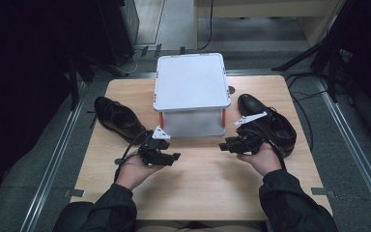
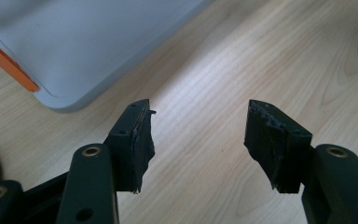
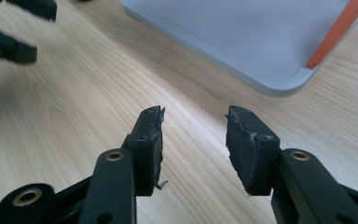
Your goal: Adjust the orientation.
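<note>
Hand-held grippers low over the table (image 1: 198, 179), just in front of the white box (image 1: 192, 81) — left hand-held gripper (image 1: 173, 157) and right hand-held gripper (image 1: 223, 146) both spread, nothing between the jaws. Left shoe (image 1: 116, 117) beside the box's left side, right shoe (image 1: 265, 121) beside its right — both untouched.
</note>
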